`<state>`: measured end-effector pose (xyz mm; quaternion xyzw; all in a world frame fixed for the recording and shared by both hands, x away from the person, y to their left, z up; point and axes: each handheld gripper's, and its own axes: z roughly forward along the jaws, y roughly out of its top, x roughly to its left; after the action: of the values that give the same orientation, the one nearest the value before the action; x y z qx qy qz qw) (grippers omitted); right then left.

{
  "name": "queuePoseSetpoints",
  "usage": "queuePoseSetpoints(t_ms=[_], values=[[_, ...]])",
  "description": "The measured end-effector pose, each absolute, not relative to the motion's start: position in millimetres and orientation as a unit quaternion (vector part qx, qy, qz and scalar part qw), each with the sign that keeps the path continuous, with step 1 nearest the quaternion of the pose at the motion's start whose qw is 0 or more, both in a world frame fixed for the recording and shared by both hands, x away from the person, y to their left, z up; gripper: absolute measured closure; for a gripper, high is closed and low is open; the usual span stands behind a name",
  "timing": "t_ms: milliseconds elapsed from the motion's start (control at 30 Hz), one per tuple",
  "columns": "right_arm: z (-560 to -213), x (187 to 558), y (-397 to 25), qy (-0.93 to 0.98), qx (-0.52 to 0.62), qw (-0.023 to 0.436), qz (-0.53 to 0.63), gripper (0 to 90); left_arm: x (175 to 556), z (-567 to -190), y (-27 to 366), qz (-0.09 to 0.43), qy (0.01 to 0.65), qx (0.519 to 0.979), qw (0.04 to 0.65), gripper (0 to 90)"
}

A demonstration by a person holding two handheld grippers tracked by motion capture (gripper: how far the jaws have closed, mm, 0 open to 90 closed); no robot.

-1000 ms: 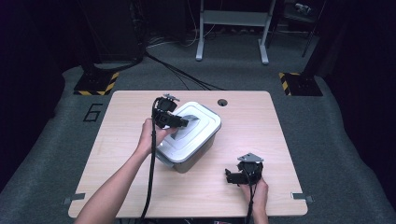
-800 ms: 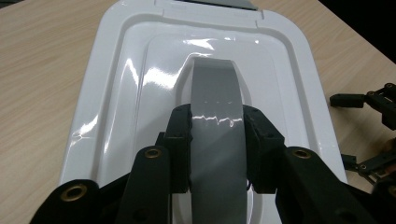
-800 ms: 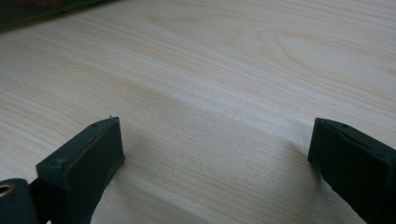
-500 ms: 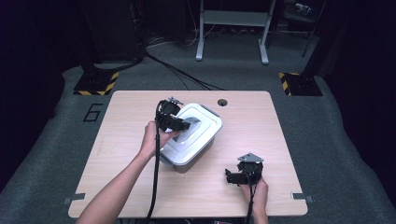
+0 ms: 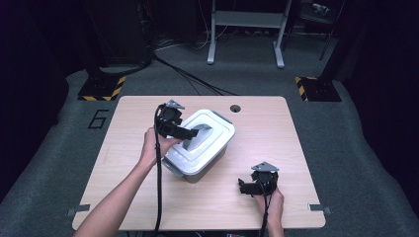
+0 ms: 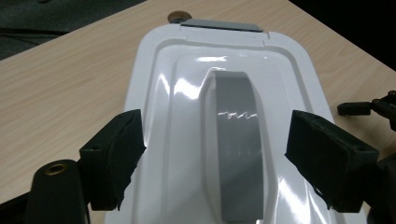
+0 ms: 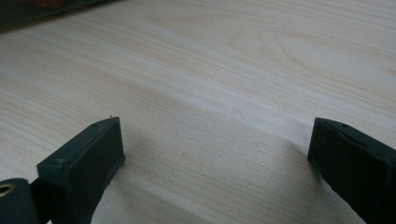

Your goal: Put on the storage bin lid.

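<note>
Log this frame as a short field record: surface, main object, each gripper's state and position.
surface: wooden table
object: white lidded box with grey handle
left gripper: open, jaws either side of the handle, above the lid
right gripper: open, over bare table near the front edge, apart from the box

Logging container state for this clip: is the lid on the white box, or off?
On. The white lid sits flat on the box, its grey handle lying between the open left tool's jaws.
</note>
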<state>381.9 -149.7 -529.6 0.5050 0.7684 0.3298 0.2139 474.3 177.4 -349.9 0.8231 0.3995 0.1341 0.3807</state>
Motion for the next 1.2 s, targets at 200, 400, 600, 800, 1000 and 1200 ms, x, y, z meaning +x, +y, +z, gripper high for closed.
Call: queuePoseSetpoints(t_ms=[200,400,600,800,1000,1200], values=[[-530,382,-150,0.769,0.504,0.214,0.329,3.0,469,-345,206,0.156,0.411,0.814,0.379,15.0],[-530,382,-150,0.770,0.504,0.214,0.329,3.0,461,-348,241,0.180,0.424,0.807,0.370,12.3],[-530,382,-150,0.770,0.503,0.214,0.329,2.9,455,-366,276,0.190,0.455,0.784,0.377,10.1],[-530,382,-150,0.770,0.503,0.214,0.329,2.9,451,-400,304,0.180,0.488,0.776,0.356,9.8],[-530,382,-150,0.769,0.504,0.214,0.329,2.9,449,-441,320,0.165,0.508,0.777,0.334,9.9],[-530,382,-150,0.770,0.503,0.214,0.329,2.9,444,-486,329,0.148,0.528,0.776,0.311,10.0]])
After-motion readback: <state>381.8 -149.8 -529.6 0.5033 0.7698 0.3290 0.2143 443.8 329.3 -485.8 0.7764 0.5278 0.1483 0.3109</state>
